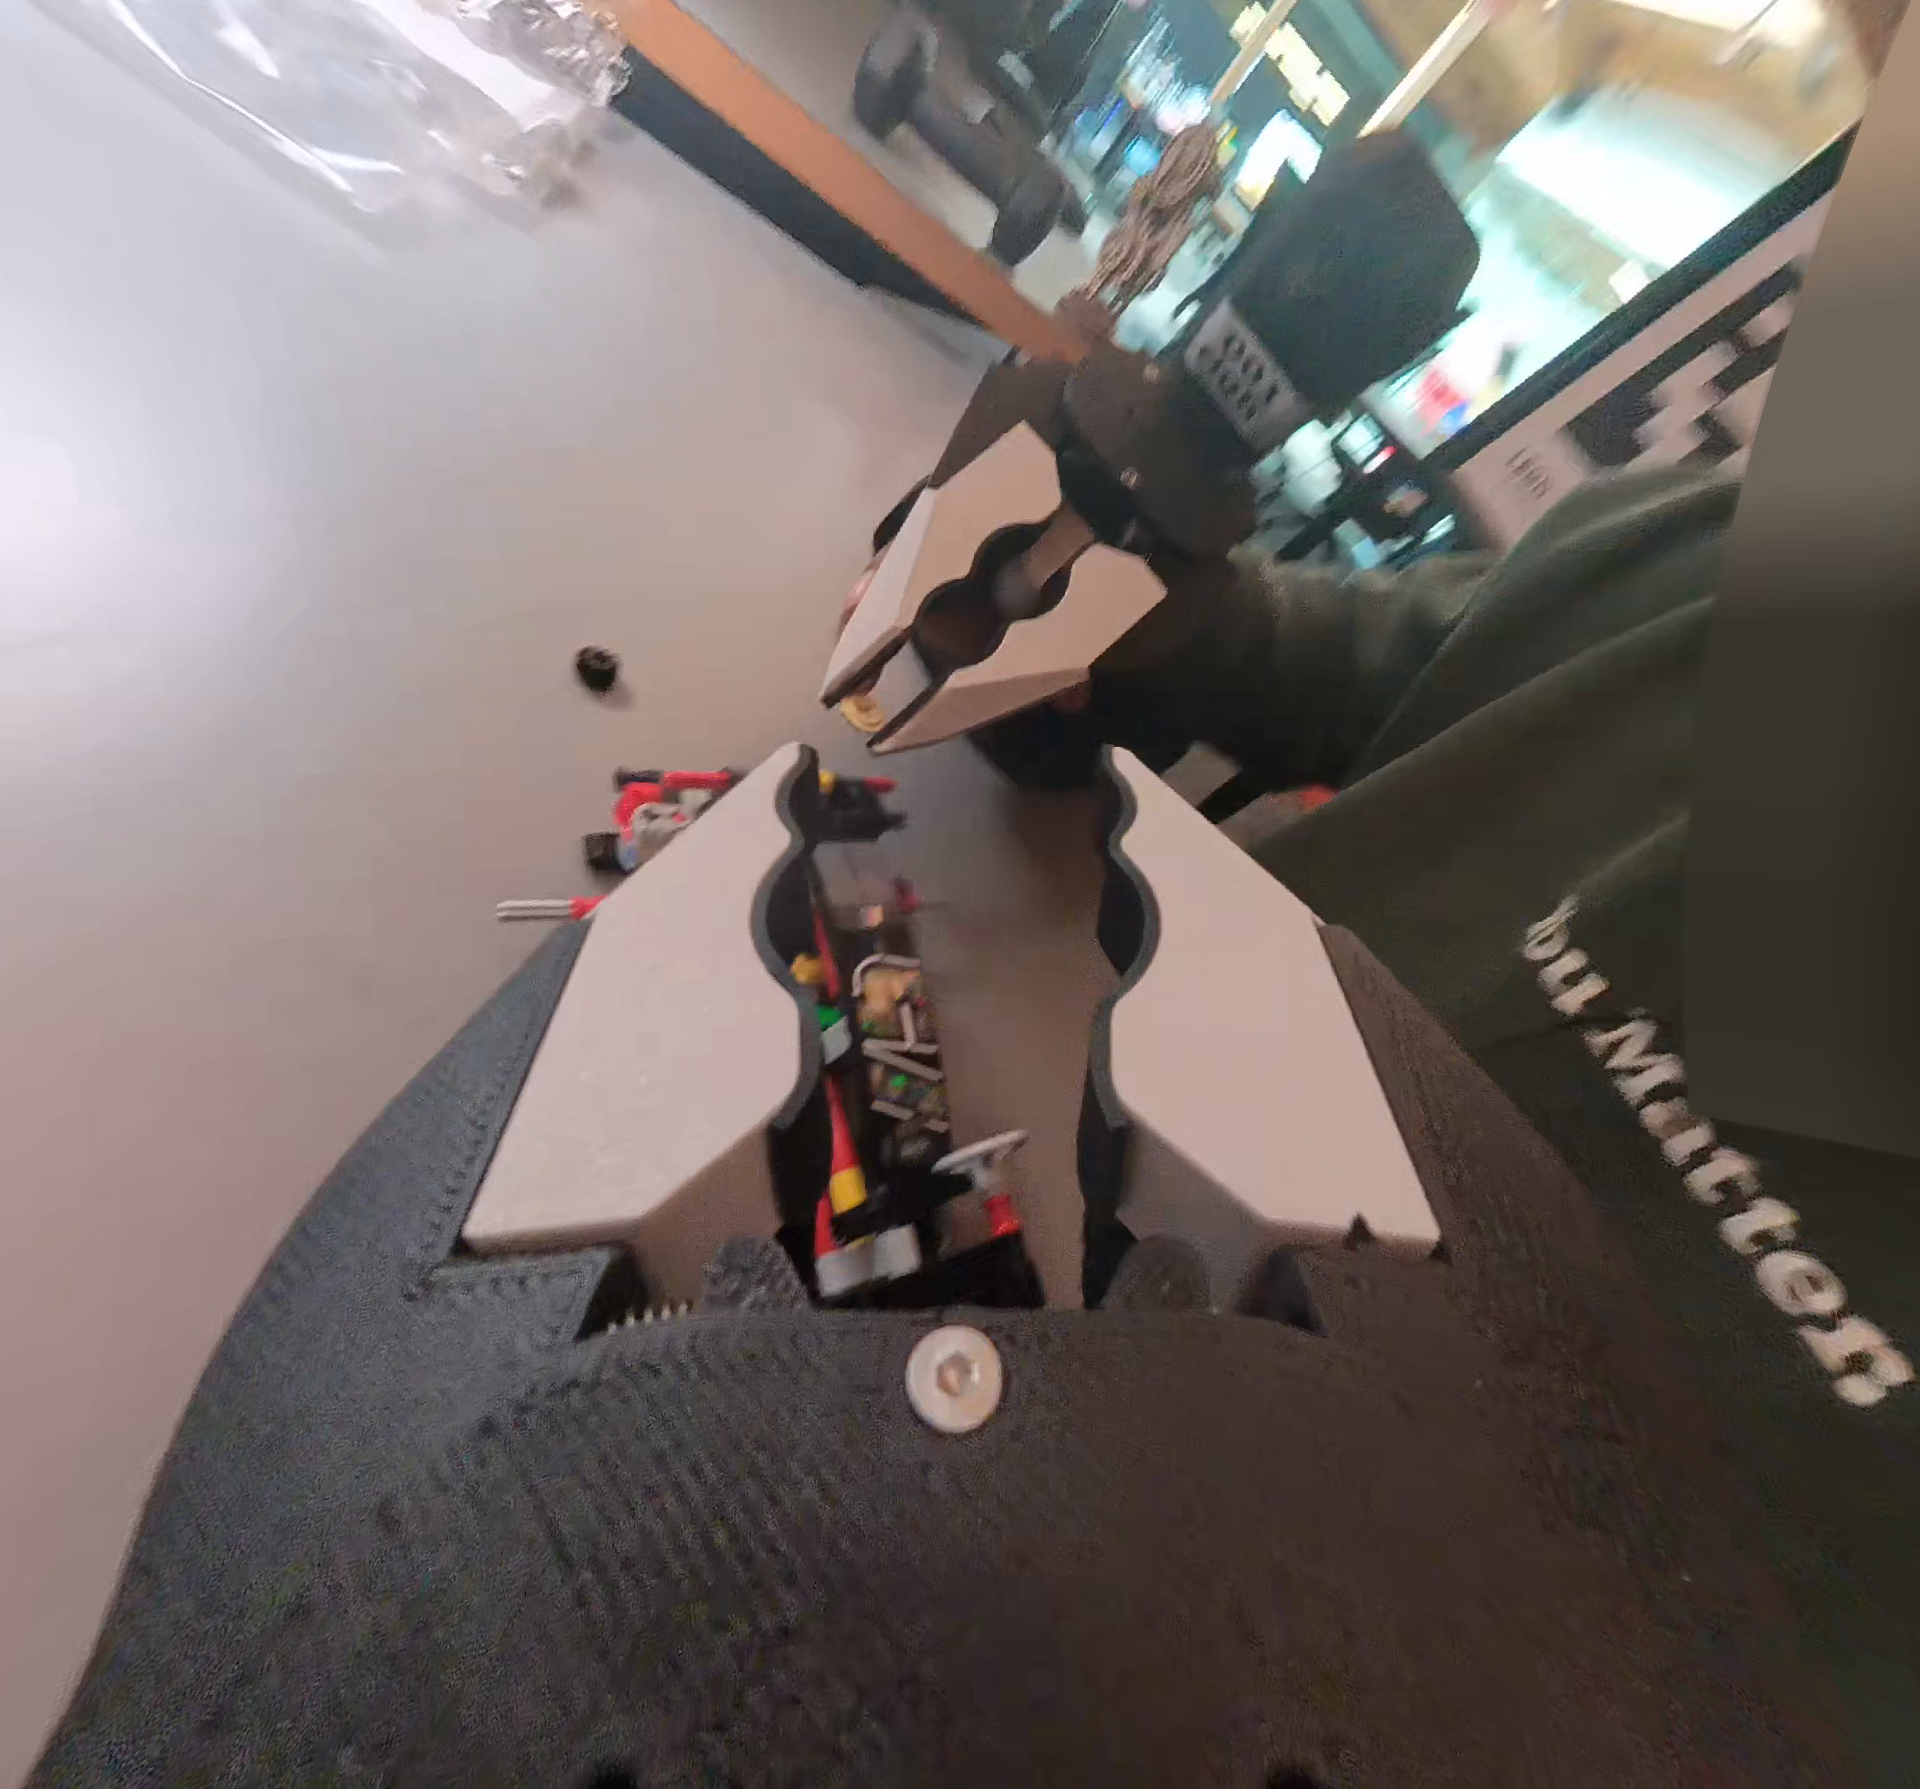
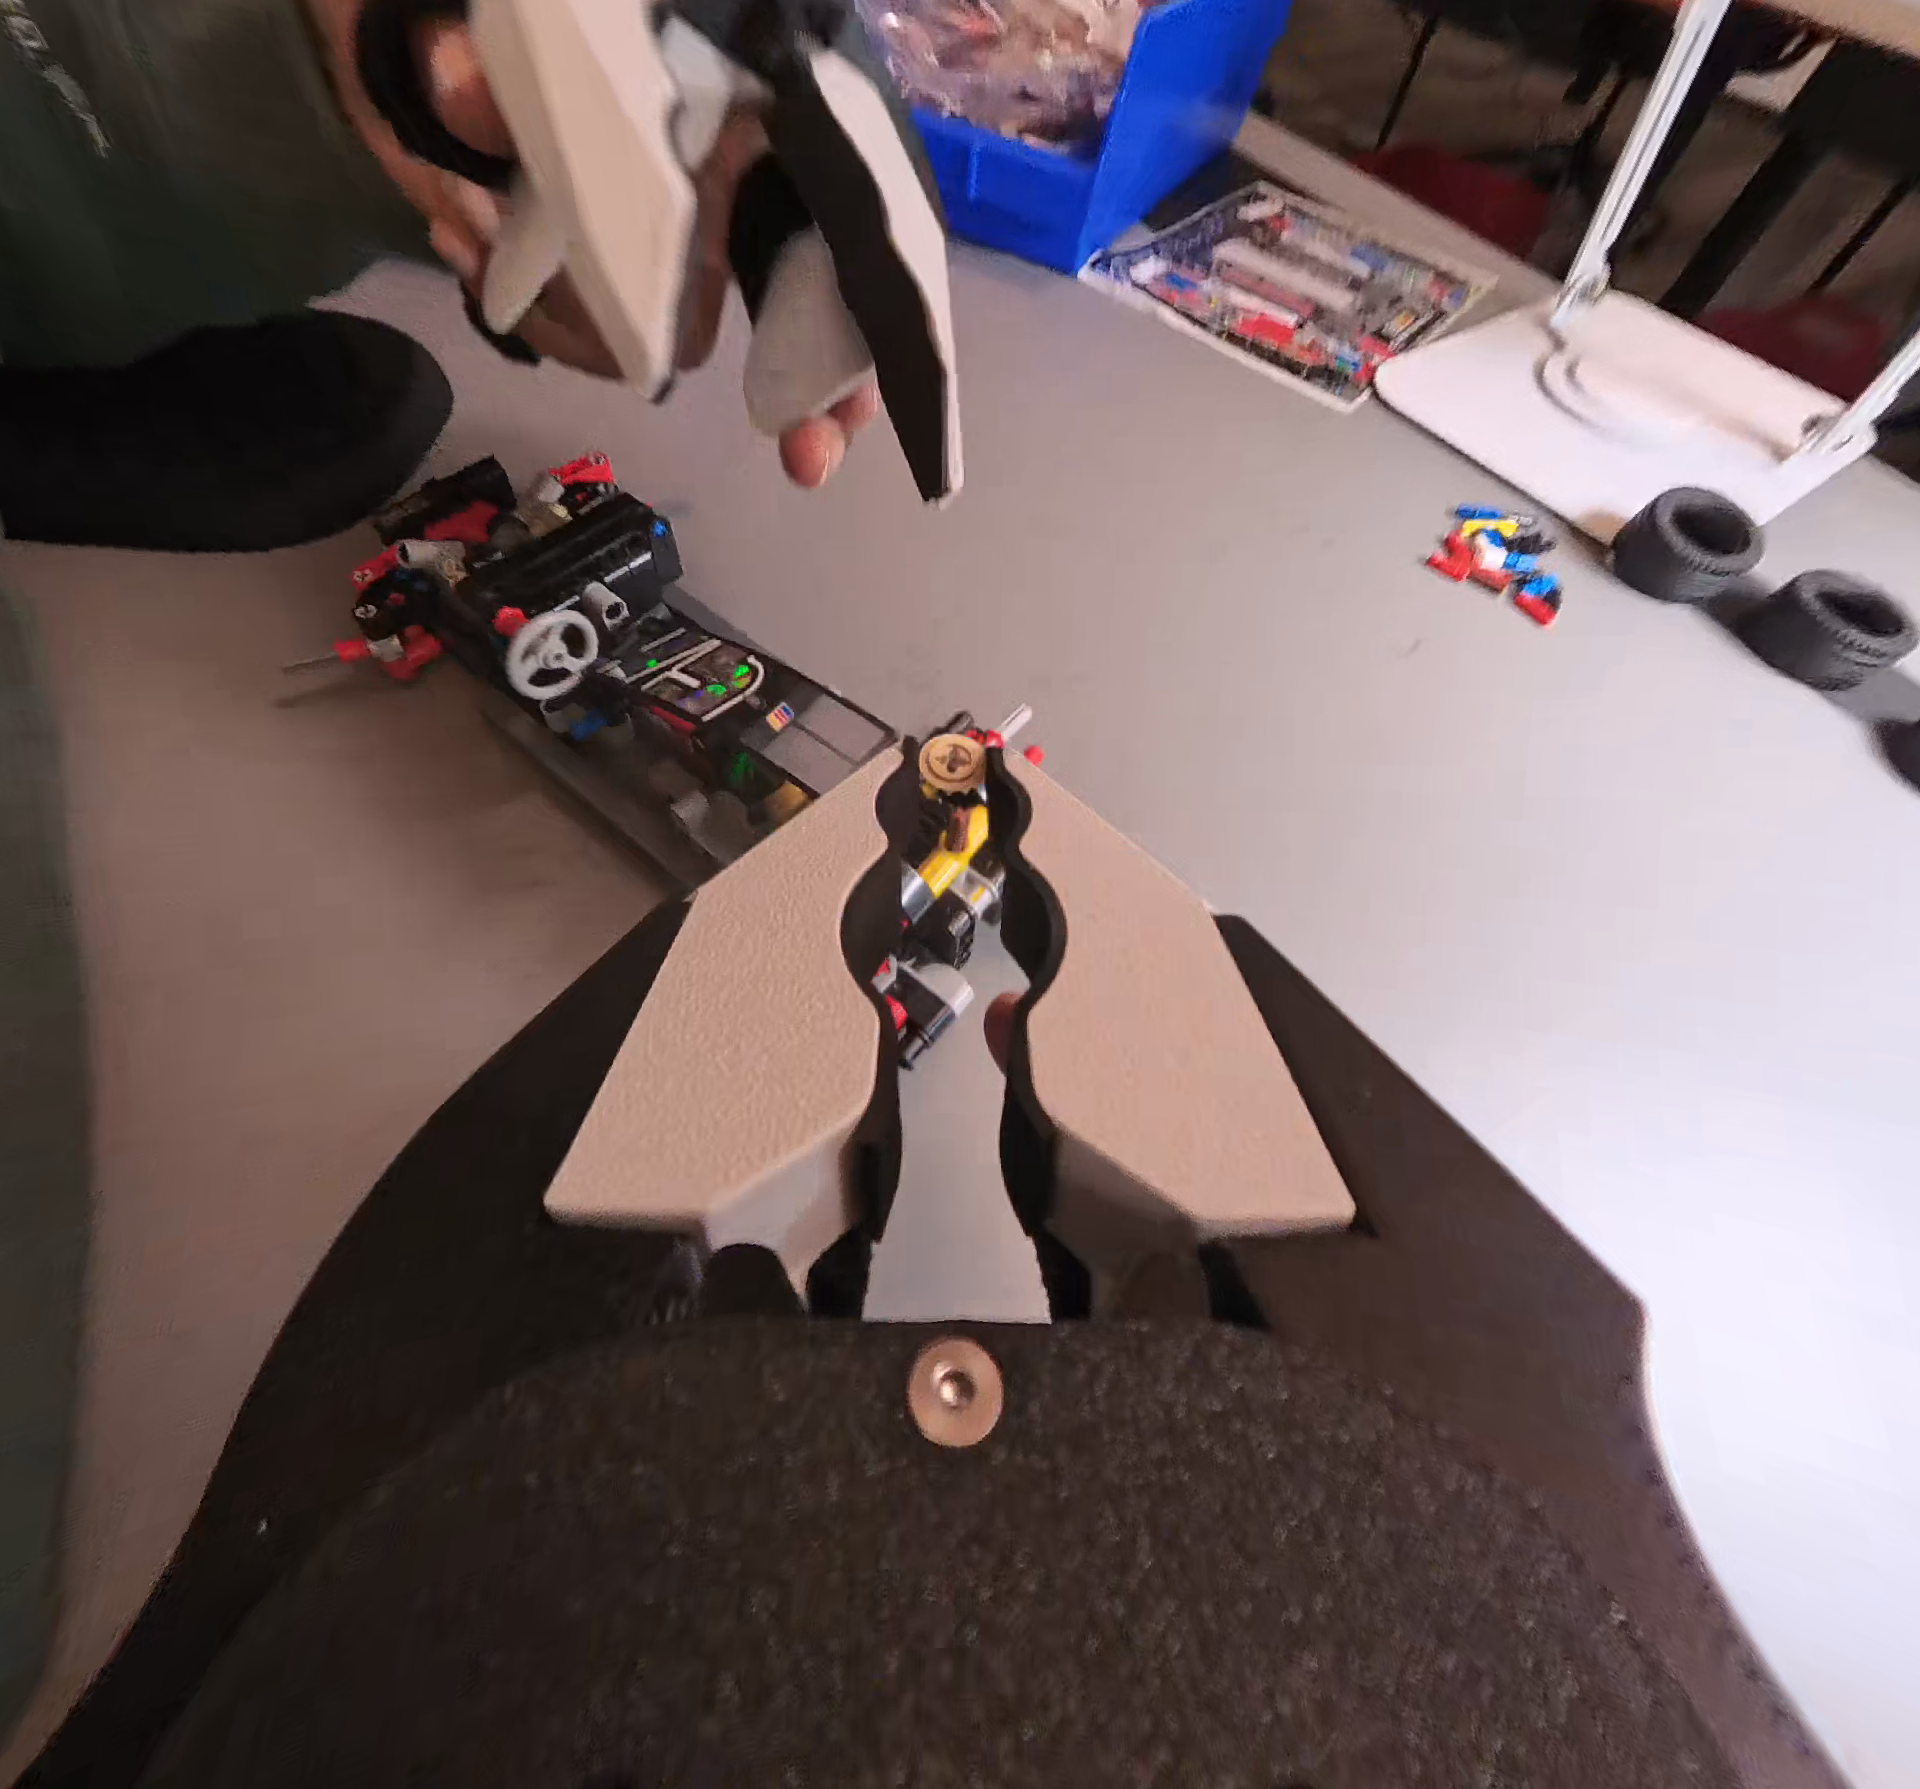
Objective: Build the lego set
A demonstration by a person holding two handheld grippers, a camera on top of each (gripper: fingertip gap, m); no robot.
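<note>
A long black lego car chassis (image 2: 623,659) with red parts and a white steering wheel (image 2: 551,650) lies on the grey table. It also shows between my left fingers in the left wrist view (image 1: 883,1064). My right gripper (image 2: 956,768) is shut on a small tan round gear piece (image 2: 951,760), held above the chassis end. The right gripper (image 1: 868,716) with the tan piece (image 1: 862,713) shows in the left wrist view too. My left gripper (image 1: 956,773) is open and empty, raised above the chassis; it shows at the top of the right wrist view (image 2: 790,430).
A blue bin (image 2: 1122,108) with clear bags, an instruction booklet (image 2: 1288,295), a white lamp base (image 2: 1600,409), black tyres (image 2: 1766,586) and a small pile of coloured pieces (image 2: 1496,555) lie at the back right. A clear plastic bag (image 1: 312,46) and a black small piece (image 1: 597,669) lie on the table. The left gripper's tips are roughly 6 cm from the right gripper's.
</note>
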